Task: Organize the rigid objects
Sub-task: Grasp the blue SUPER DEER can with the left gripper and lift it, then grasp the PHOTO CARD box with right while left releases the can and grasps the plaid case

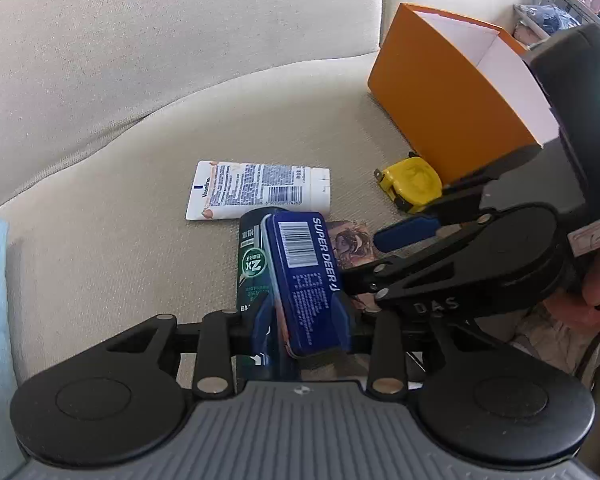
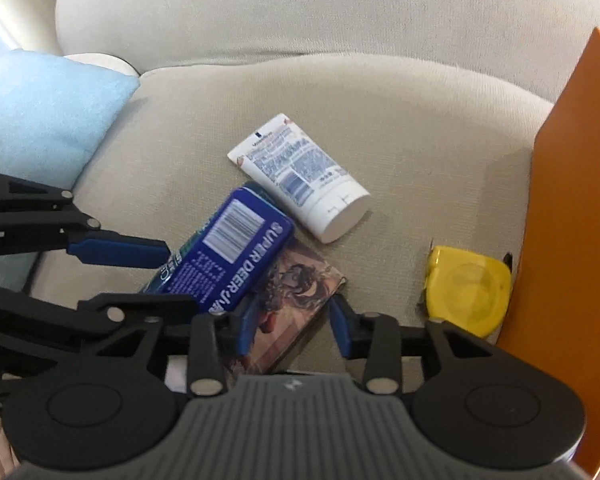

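A blue "SUPER DEER" tin (image 1: 300, 276) (image 2: 236, 248) leans on a dark green tube (image 1: 252, 264) on the beige sofa seat (image 1: 120, 220). My left gripper (image 1: 302, 320) is shut on the tin's near end, with a pad against each side. An illustrated card (image 2: 296, 284) (image 1: 352, 242) lies just right of the tin, partly under it. My right gripper (image 2: 293, 328) stands open astride the card's near end, and a gap shows between the right finger and the card. Each gripper shows in the other's view: the right gripper (image 1: 380, 258), the left gripper (image 2: 180, 276).
A white lotion tube (image 1: 256, 190) (image 2: 304, 176) lies flat beyond the tin. A yellow tape measure (image 1: 414, 184) (image 2: 468, 292) sits against an open orange box (image 1: 440, 100) (image 2: 572, 200) on the right. A light blue cushion (image 2: 48, 116) lies at the left, with the sofa back behind.
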